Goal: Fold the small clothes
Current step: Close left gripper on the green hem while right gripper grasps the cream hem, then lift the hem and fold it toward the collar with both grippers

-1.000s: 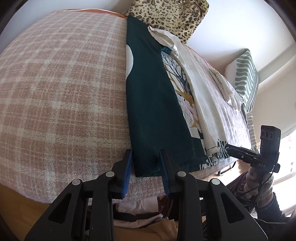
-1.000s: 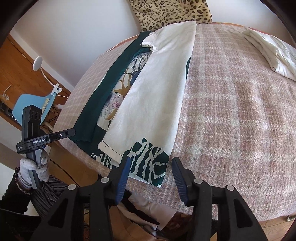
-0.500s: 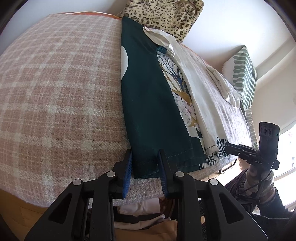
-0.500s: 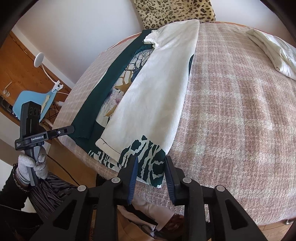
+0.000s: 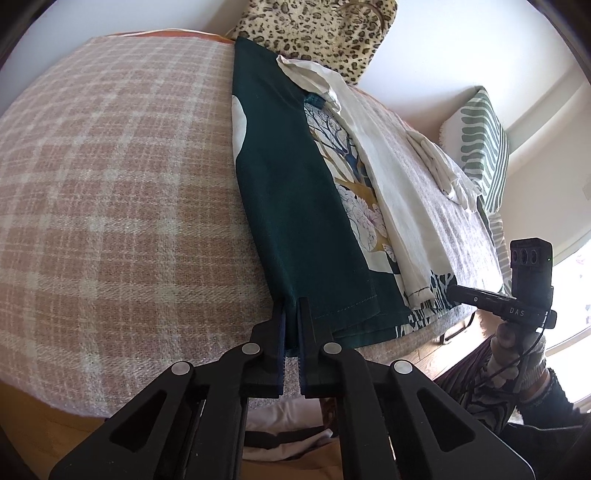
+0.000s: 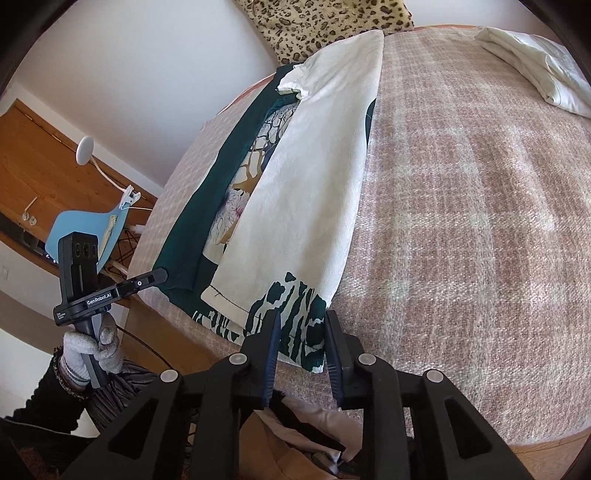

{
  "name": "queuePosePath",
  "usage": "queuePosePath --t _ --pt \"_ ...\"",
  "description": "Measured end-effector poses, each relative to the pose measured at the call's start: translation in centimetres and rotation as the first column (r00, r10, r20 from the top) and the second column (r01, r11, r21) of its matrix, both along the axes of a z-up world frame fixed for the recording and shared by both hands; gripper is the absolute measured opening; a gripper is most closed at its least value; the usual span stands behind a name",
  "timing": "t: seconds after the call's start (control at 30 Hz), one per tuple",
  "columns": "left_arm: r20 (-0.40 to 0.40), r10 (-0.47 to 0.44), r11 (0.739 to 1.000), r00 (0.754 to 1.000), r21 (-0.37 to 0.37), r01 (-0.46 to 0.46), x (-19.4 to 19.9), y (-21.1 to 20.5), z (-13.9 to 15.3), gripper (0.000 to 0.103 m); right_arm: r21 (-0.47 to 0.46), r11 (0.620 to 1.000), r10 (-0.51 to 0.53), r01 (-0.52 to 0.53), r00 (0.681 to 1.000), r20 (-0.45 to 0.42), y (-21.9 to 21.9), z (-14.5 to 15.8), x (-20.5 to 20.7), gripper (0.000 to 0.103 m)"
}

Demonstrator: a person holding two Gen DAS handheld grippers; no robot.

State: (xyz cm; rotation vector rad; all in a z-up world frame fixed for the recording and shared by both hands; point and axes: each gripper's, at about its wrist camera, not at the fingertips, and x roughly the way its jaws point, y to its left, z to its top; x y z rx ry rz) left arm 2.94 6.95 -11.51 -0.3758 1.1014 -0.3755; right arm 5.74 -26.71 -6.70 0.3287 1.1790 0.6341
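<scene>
A dark green garment (image 5: 295,192) with a floral print lies lengthwise on the plaid bed cover (image 5: 110,184). Its white inner side (image 6: 314,184) is folded over the right half. My left gripper (image 5: 291,306) is closing tight on the near left hem corner, dark fabric pinched between its pads. My right gripper (image 6: 300,321) straddles the near right corner, where green-and-white patterned hem (image 6: 291,295) lies flat between the closing jaws; a gap still shows. Each gripper appears in the other's view, at the bed's near edge: the left gripper (image 6: 159,275), the right gripper (image 5: 456,291).
A folded white cloth (image 6: 535,59) rests at the far right of the bed. A leopard-print cushion (image 5: 321,29) leans on the wall behind, a green striped pillow (image 5: 484,140) to the right. A blue chair (image 6: 88,229) and a white lamp (image 6: 84,147) stand left of the bed.
Both grippers' jaws have narrowed over the garment's near corners. The left now pinches the dark hem; the right has closed in around the patterned corner. Neither hand has shifted much.
</scene>
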Motion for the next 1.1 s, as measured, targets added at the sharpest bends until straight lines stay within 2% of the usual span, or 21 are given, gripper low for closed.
queuePosePath --t 0.07,0.23,0.4,0.5,0.73,1.1 --pt "0.002 0.001 1.0 1.0 -0.024 -0.001 0.3 -0.1 0.3 0.003 0.038 0.999 -0.018 0.019 0.999 -0.032 -0.3 -0.4 0.3 0.001" --pt "0.013 0.02 0.993 1.0 -0.115 -0.018 0.9 0.6 1.6 0.003 0.198 0.975 -0.079 0.096 0.993 -0.092 -2.5 -0.4 1.2 0.0" --pt "0.016 0.037 0.984 0.999 -0.176 -0.034 2.0 1.0 2.6 0.003 0.296 0.945 -0.11 0.136 0.988 -0.105 -3.3 0.9 2.3 0.0" --pt "0.042 0.04 0.986 0.998 -0.164 -0.033 2.9 0.9 3.7 0.003 0.332 0.932 -0.121 0.146 0.988 -0.094 -3.2 1.8 3.5 0.0" --pt "0.113 0.067 0.99 0.991 -0.13 -0.052 5.9 1.0 5.8 0.003 0.345 0.928 -0.135 0.143 0.99 -0.048 -2.7 3.6 6.8 0.0" --pt "0.116 0.124 0.99 0.985 -0.087 -0.114 12.2 1.0 4.3 0.003 0.341 0.916 -0.215 0.213 0.976 -0.031 -2.7 3.4 13.8 0.0"
